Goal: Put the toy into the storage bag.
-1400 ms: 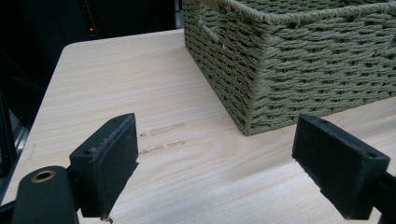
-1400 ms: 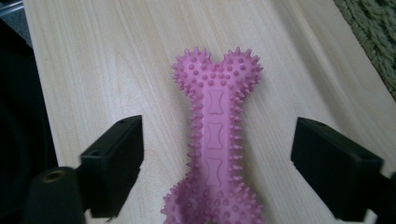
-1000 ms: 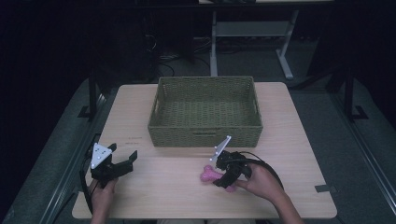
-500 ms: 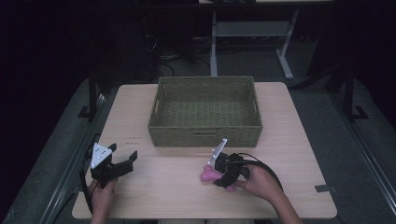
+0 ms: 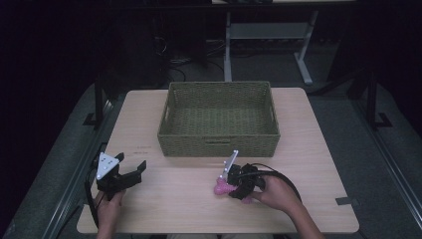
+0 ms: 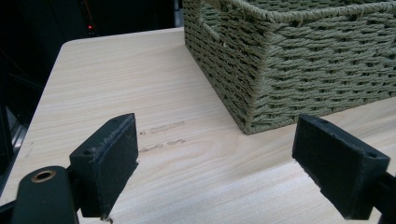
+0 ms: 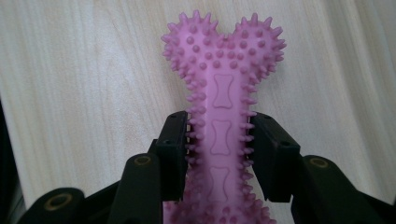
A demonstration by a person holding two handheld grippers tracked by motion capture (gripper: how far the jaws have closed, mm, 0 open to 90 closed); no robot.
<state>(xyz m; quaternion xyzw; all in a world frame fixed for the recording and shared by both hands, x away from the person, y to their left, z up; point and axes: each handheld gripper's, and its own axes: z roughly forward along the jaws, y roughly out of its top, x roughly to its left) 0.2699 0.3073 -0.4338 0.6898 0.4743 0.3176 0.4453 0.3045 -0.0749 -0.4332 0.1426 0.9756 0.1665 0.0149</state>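
While the left gripper [image 6: 215,172] is idling agape, the right gripper [image 7: 218,154] is pinching the pink bone toy [image 7: 223,116] mid-shaft; it looks light, rubbery, grippy.

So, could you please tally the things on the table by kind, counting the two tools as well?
Basket: 1
Pink spiky bone toy: 1
Tools: 2, left tool and right tool
Total: 4
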